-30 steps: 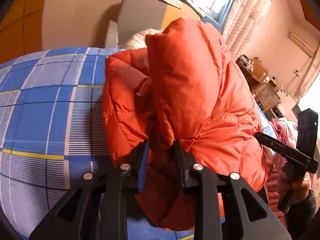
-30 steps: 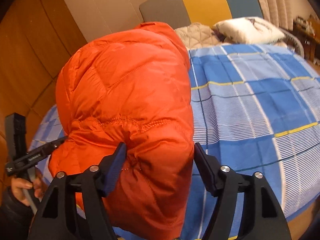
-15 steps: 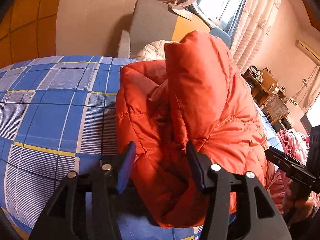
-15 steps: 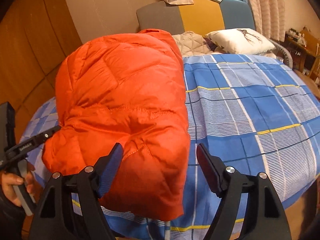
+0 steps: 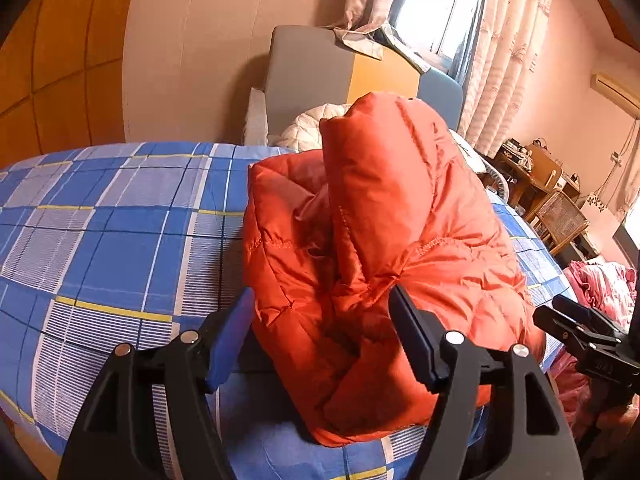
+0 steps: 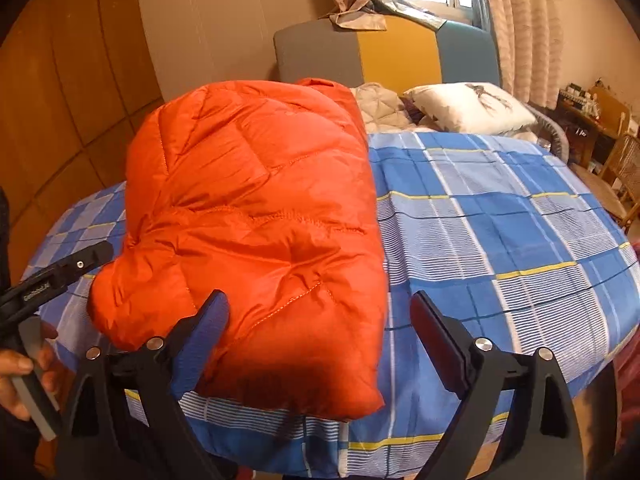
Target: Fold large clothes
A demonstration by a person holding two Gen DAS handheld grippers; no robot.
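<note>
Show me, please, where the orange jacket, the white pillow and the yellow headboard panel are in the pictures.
orange jacket (image 6: pixel 256 216), right wrist view, on its quilted top face.
white pillow (image 6: pixel 472 108), right wrist view, on the middle of its cover.
yellow headboard panel (image 6: pixel 400 50), right wrist view, on its flat front.

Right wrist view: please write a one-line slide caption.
Right gripper opening over a folded orange quilted puffer jacket lying on a blue checked bedsheet.
</note>
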